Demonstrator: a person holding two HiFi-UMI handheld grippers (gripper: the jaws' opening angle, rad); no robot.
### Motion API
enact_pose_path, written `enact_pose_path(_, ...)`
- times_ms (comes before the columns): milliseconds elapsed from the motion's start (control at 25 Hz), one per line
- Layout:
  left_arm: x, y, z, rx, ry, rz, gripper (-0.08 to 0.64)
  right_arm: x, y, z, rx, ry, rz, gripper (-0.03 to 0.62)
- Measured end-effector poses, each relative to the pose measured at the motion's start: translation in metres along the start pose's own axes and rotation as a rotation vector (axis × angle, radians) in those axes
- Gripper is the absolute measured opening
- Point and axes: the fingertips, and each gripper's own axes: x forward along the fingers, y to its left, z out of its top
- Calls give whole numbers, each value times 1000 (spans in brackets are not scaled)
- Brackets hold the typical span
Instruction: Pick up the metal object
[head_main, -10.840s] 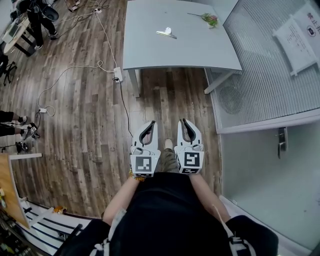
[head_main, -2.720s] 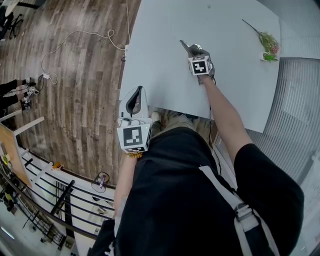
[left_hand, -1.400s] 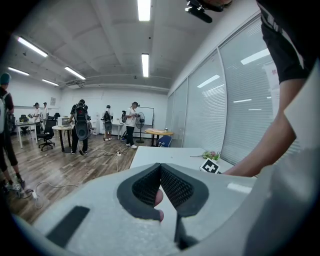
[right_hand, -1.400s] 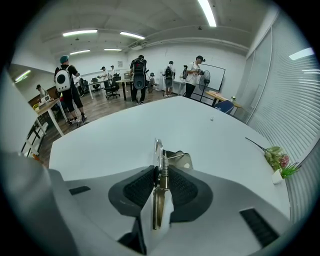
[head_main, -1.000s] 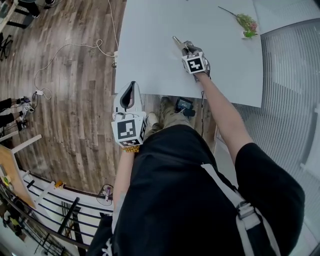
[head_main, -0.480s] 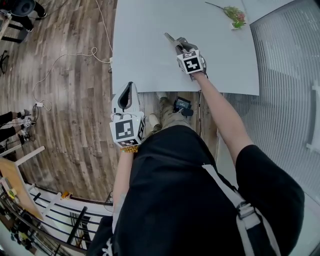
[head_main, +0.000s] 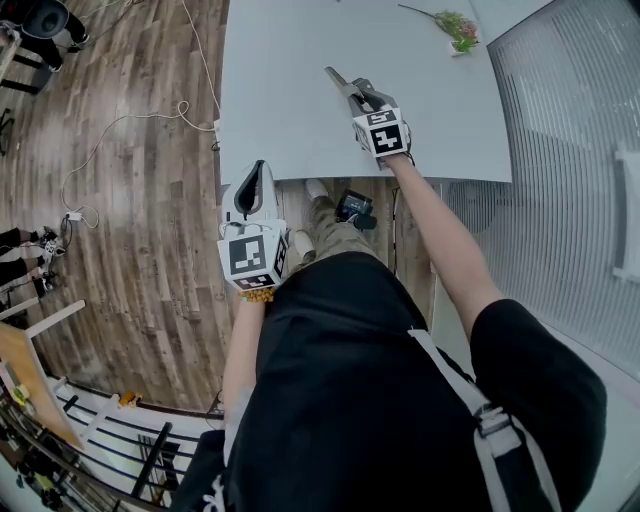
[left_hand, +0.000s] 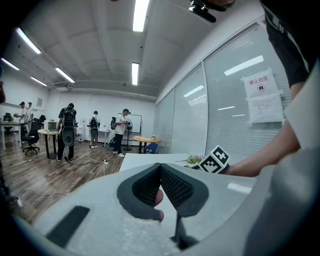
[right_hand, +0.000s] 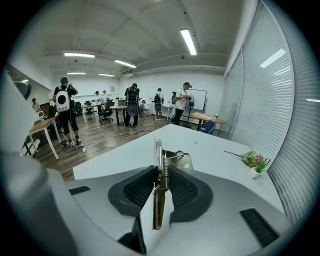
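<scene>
We judge the pick-up nearly done. Our right gripper (head_main: 356, 94) is clamped narrowly on the metal object (head_main: 337, 78), over the desk (head_main: 280, 100) near its front edge. Our left gripper (head_main: 257, 175), closed and empty, hangs off the front left corner. Next we need a steady rise with firm grip.

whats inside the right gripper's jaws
A metal object, a spring clip standing on edge, clamped between the pads of the right gripper. Its far end sticks out over the table; the stretch under the pads is covered.
</scene>
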Motion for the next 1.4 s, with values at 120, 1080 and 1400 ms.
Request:
enact_pose_path(120,-2,4,6,12,-24,9,11,-8,5,2,3,-14,4,91)
enact_pose_path(1080,24,0,64,79,-187,-17,11,-97,54,116,-45,-312,77,91)
enact_pose_path(1400,25,-17,70,58,-206,-37,11,-143,69,126,-41,-401,100,91)
